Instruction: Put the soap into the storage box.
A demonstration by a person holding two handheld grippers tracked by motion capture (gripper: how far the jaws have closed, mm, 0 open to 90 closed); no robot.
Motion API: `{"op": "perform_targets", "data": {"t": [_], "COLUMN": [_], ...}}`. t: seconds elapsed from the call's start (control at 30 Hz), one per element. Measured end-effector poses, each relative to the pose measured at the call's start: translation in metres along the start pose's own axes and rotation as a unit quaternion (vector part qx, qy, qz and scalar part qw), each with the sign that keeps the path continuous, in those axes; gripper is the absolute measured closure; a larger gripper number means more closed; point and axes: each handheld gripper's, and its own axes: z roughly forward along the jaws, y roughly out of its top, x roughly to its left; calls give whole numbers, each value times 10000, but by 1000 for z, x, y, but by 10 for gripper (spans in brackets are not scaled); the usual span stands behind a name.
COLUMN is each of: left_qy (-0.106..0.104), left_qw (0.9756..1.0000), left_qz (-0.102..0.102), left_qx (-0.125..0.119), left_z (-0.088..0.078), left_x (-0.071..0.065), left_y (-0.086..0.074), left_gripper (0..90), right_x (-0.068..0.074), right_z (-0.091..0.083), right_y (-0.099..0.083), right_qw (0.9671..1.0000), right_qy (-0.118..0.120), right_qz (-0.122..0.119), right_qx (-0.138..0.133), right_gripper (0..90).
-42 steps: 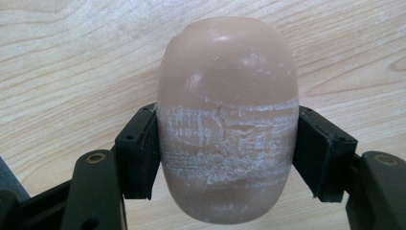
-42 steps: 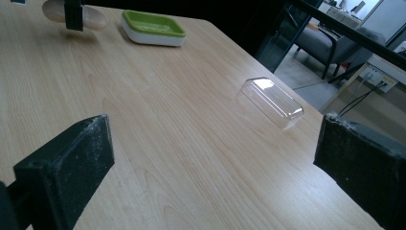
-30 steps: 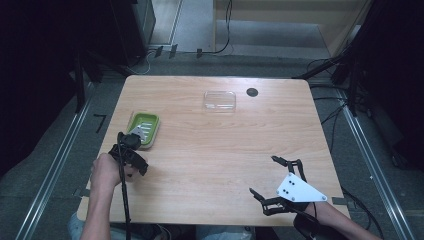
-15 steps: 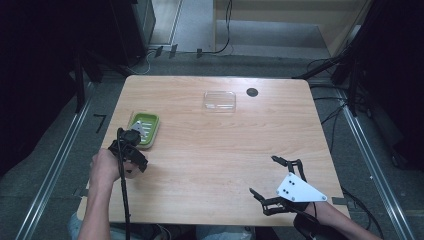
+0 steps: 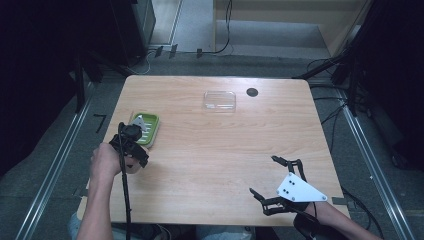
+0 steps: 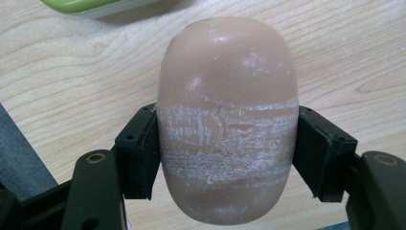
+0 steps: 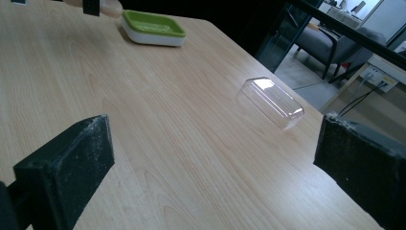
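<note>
Clear plastic lid (image 5: 219, 100) and small dark disc (image 5: 252, 92) on wooden table (image 5: 225, 150).

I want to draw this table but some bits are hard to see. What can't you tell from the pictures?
- Soap, high view: the left hand-held gripper and hand cover it, so its shape is lost.
- Green dish, left gripper view: cut off by the top edge; the inside is unseen.
- Dark round spot on the table, high view: too small to identify.
- Clear lid, right gripper view: cannot tell if anything lies underneath.
</note>
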Motion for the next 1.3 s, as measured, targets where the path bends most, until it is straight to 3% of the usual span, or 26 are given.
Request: {"op": "perform_targets", "data": {"t": [1.3], "left_qy": [14], "left_qw": [10000], "left_qz": [12], "left_qx": [-67], "left_z": [-19], "left_x": [7], "left_y": [22], "left_gripper": [333], "right_x": [0], "right_z": [0], "right_y": [0], "right_qw": [10000], "right_qy": [10], "right_qz": [7], "right_qx": [-8], "right_gripper": [0]}}
